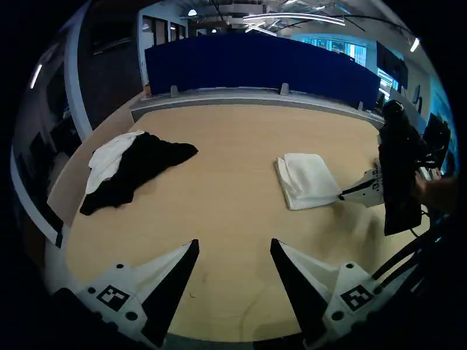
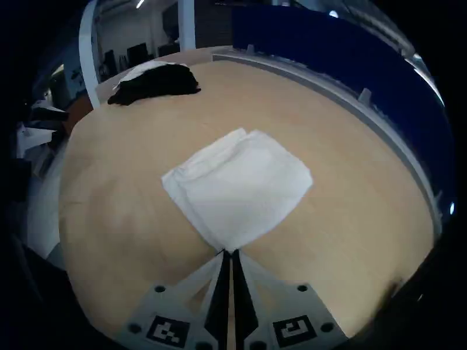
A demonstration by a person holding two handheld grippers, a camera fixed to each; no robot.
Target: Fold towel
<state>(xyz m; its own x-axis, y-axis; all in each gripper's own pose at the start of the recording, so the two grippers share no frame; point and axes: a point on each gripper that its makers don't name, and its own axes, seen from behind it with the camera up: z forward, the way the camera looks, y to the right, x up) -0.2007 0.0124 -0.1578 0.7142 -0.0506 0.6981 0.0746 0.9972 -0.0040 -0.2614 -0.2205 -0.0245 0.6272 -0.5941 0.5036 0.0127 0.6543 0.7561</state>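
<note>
Right claw (image 2: 229, 252) is clenched on the near corner of the folded white cotton towel (image 2: 245, 181), which lies flat mid-desk. The left claw (image 1: 234, 241) hovers released, well apart. Folding looks nearly done, and the next move is probably a final fold or a straightening tug. The pale wooden desk (image 1: 233, 140) leaves open room around the towel's edges, and a black-and-white cloth heap (image 1: 134, 166) sits far off.

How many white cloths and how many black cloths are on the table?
White cloths: 2 (folded towel, crumpled white cloth)
Black cloths: 1 (black cloth, lying partly over the crumpled white cloth)
Total: 3
</note>
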